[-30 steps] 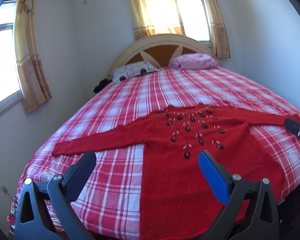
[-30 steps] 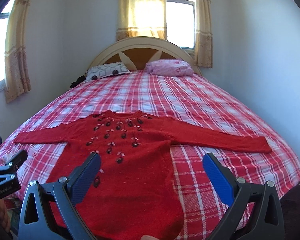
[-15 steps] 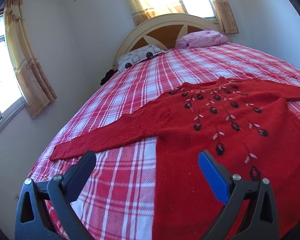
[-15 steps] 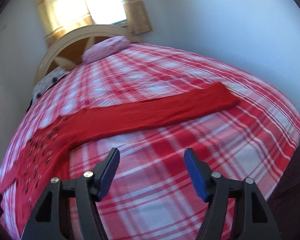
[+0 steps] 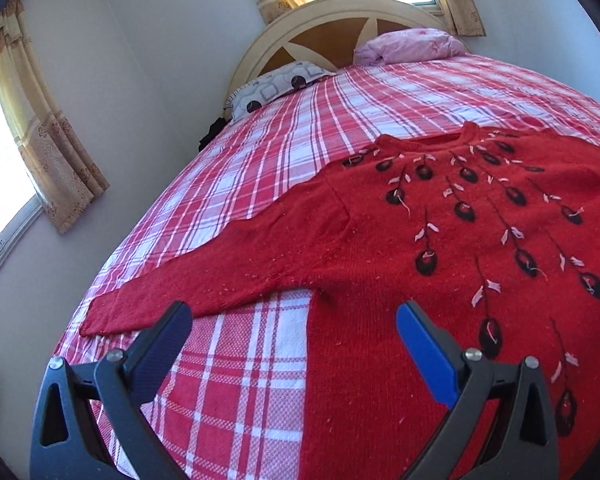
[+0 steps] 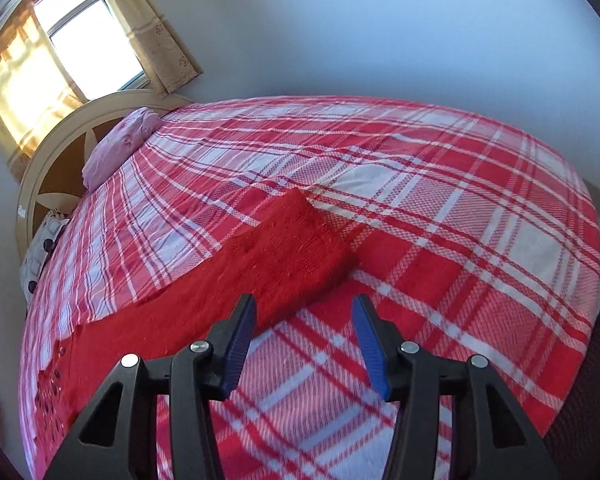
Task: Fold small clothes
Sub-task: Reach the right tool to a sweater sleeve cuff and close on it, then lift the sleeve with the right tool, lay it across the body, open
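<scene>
The right gripper (image 6: 304,316) has swung out along the red sweater (image 5: 440,260) to its sleeve cuff (image 6: 300,240), jaws just closing with nothing between them; the left gripper (image 5: 294,326) has dropped closer over the sweater's other armpit

Left wrist view: low over the near edge of the bed (image 5: 284,128), tilted down past its own fingers (image 5: 168,340), facing the headboard (image 5: 328,28) across the red sweater (image 5: 440,280) and one sleeve. Right wrist view: rolled hard (horizon slanted), close above the other sleeve's cuff (image 6: 300,248), facing the far wall (image 6: 380,32). Shared by both: plaid cover, sweater, pink pillow (image 5: 408,42), headboard.
</scene>
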A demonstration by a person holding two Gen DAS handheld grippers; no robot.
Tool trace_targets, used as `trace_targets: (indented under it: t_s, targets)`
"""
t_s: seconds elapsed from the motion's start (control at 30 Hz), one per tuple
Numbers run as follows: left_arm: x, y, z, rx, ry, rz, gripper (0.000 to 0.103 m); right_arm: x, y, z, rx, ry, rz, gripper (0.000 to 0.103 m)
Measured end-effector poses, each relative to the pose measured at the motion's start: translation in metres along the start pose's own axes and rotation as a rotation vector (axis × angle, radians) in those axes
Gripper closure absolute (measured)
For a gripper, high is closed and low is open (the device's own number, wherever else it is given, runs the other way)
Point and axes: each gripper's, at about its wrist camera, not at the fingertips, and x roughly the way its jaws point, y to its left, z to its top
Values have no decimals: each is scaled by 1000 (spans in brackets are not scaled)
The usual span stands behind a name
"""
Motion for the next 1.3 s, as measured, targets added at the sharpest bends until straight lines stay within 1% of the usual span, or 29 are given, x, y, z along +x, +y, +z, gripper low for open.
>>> trace_targets:
  t_s: [0.1, 0.2, 0.27, 0.33, 0.43, 0.53, 0.7, 0.9, 1.1, 1.17, 1.3]
  targets:
    - [8, -3, -1, 3, 15, 2, 0, 17, -5, 4, 40, 25, -6, 53]
    - [17, -7, -5, 9, 40, 3, 0, 28, -5, 10, 43, -3, -17, 55]
    - [22, -9, -8, 15, 54, 2, 0, 33, -5, 15, 53, -9, -22, 61]
    - [24, -9, -9, 14, 60, -1, 0, 39, -5, 20, 58, -7, -36, 81]
    - [23, -7, -8, 5, 55, -7, 0, 42, 1, 23, 37, 4, -36, 95]
    - [23, -9, -10, 7, 54, -12, 0, 38, 15, 23, -1, -1, -20, 97]
    - [21, -11, -10, 13, 41, -19, 0, 21, 64, 24, -103, -26, 35, 97]
    - [18, -7, -12, -8, 33, -46, 0, -3, 152, 18, -237, -44, 147, 97]
    - [15, -6, -13, -15, 16, -74, 0, -27, 246, -9, -399, -57, 257, 97]
    - [15, -5, -13, -20, 14, -85, 0, -31, 271, -21, -450, -48, 287, 98]
    - [15, -3, -13, -31, 11, -99, 0, -36, 309, -48, -536, -34, 330, 98]
